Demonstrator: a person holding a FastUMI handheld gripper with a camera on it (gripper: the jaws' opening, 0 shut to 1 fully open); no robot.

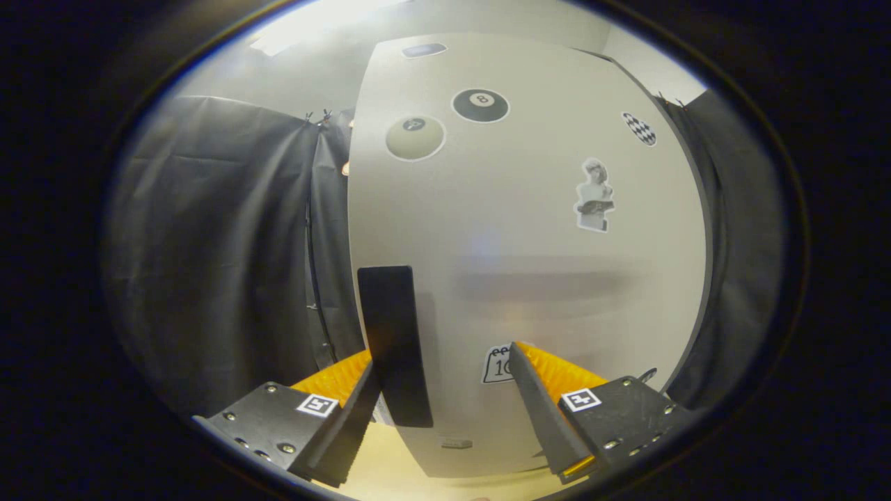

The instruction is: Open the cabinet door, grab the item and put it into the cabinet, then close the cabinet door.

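Stickered pale cabinet door (529, 264), black handle (394, 346)

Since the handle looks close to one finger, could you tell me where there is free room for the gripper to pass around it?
The gripper is open. Free room lies between its fingers, to the right of the black handle, over the bare cabinet door down to the calendar sticker. It is crowded on the left, where the handle sits against the left finger at the door's edge.
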